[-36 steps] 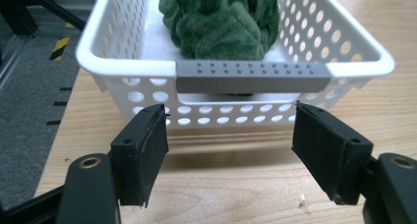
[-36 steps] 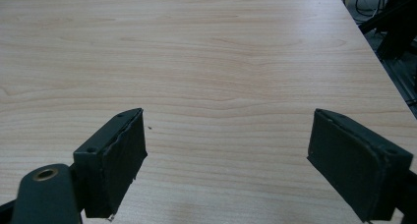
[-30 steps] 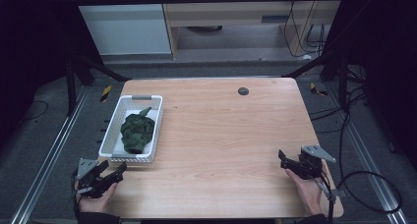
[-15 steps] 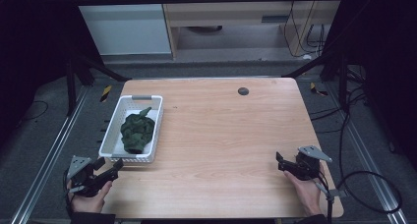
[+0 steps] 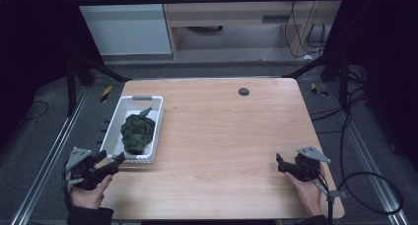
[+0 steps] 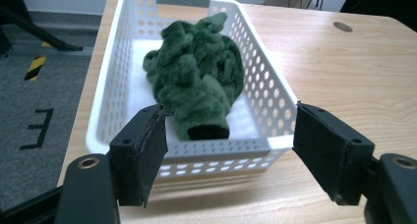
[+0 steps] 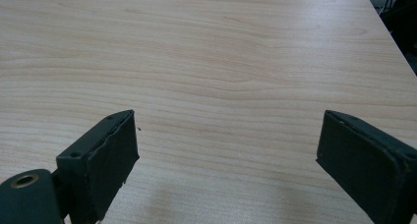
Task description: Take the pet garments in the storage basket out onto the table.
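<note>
Green plush item (image 5: 137,132): inside white basket (image 5: 156,136), left of frame. Left hand-held gripper (image 5: 112,163) has drawn back to lower left, jaws spread; right hand-held gripper (image 5: 282,164) spread, idle. Placement apparently complete.

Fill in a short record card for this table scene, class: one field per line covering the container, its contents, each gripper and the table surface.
container: white perforated basket, near the table's left edge
contents: green fuzzy cloth, bunched up inside the basket
left gripper: open, at the basket's near end, holding nothing
right gripper: open, over bare wood near the right front corner, holding nothing
table: light wood, with a dark round cap near the far edge
</note>
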`<state>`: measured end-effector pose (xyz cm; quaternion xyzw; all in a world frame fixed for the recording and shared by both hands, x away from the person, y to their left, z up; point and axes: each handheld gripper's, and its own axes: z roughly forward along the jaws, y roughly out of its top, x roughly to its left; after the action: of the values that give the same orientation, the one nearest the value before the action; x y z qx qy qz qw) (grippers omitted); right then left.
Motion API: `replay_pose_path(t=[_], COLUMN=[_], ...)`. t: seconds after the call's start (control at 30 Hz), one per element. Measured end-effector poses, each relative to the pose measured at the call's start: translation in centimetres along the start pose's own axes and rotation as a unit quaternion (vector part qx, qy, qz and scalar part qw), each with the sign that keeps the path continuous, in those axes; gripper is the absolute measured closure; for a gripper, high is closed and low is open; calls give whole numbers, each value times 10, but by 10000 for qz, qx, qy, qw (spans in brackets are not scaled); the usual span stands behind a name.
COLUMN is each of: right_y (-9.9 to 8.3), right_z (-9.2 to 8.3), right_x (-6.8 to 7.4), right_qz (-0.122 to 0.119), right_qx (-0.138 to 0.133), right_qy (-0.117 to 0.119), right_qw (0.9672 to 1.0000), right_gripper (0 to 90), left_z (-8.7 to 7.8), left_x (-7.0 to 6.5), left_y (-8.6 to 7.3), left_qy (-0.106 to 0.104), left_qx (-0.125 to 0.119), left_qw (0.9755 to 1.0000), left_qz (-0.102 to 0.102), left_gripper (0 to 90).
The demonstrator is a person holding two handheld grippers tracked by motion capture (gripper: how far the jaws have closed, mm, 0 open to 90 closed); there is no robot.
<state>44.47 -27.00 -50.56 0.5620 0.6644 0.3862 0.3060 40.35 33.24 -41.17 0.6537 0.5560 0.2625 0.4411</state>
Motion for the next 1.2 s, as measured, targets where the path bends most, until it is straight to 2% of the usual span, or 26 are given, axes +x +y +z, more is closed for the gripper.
replay_pose_path(t=[0.07,0.33,0.47,0.73,0.97,1.2], right_y=[0,-1,0,-1,-1,-1], right_z=[0,1,1,1,2,2], right_x=[0,0,1,1,1,1], right_qz=[-24,-54,-32,-85,-88,-91], right_qx=[-1,-18,-42,-6,-4,0], right_qy=[-25,-47,-32,-48,-53,-54], right_qw=[10000,10000,10000,10000,9999,9999], right_gripper=[83,84,85,85,88,90], left_z=[1,6,12,25,36,46], left_x=[-2,-7,-7,-3,0,1], left_y=[6,25,30,40,52,63], left_qy=[-51,-38,-18,96,207,153], left_qx=[-20,-113,-161,-120,-61,30], left_qw=[10000,9998,9997,9998,9994,9993], left_qz=[41,187,166,159,252,329], left_gripper=[275,273,271,269,263,260])
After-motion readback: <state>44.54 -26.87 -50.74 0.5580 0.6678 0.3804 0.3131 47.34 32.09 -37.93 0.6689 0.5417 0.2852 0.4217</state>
